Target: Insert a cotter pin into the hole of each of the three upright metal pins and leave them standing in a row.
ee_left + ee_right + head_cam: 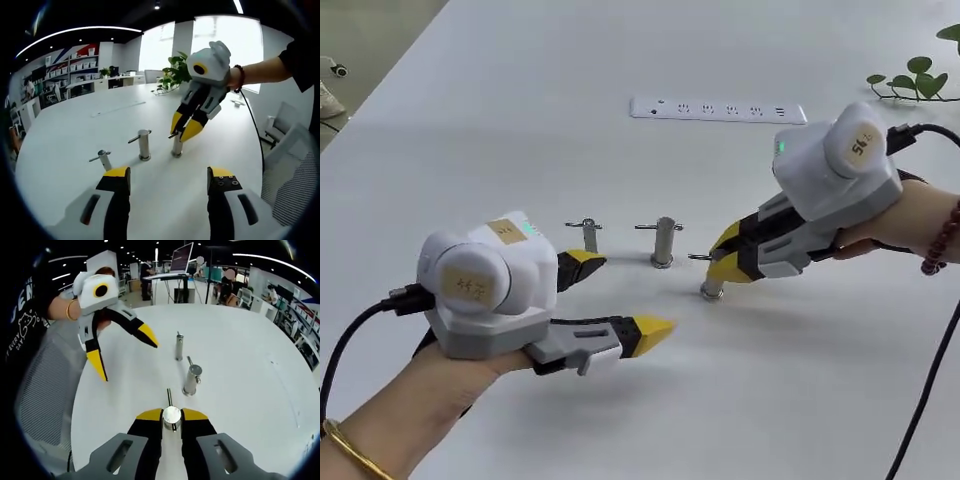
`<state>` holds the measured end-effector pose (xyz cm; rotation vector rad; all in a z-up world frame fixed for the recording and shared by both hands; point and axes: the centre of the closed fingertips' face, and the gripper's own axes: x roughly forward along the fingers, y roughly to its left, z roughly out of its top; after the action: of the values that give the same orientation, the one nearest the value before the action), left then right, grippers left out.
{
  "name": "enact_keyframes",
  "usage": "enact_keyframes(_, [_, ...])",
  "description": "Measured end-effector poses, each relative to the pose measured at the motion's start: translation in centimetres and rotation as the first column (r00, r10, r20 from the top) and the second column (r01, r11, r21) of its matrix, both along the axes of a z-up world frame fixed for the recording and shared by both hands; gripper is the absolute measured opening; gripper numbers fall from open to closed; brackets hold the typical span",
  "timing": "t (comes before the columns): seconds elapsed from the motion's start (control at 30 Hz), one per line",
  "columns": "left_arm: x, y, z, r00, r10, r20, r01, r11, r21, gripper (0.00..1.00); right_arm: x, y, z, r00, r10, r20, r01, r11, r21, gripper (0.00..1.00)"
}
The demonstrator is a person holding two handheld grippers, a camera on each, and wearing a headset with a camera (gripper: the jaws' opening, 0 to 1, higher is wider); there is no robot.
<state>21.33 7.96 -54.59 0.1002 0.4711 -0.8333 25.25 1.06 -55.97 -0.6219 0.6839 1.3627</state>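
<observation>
Gripping nearest pin (172,416), right tool (724,255) narrow around its top, left tool (169,172) wide, apart.

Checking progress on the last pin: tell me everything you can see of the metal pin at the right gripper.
The metal pin is a short, shiny silver cylinder with a flat round top and a slightly wider foot. It stands upright on the white table, at the right end of the row of three in the head view. A thin cotter pin sticks out sideways near its top. The right gripper is shut on its upper part, with a yellow-tipped jaw on each side.
</observation>
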Motion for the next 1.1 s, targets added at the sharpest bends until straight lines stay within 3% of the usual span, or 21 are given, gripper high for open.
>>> enact_keyframes(0.47, [-0.3,1.2,0.6,0.999,0.033,0.008,-0.033,0.999,-0.004,0.6,2.3,-1.1,0.1,1.0,-0.009,0.023,0.01,0.999,-0.033,0.08])
enact_keyframes(1.1, [-0.1,2.1,0.6,0.998,0.065,0.009,-0.065,0.998,-0.008,0.6,4.1,-1.4,-0.4,1.0,-0.014,0.014,0.014,0.999,-0.042,0.08])
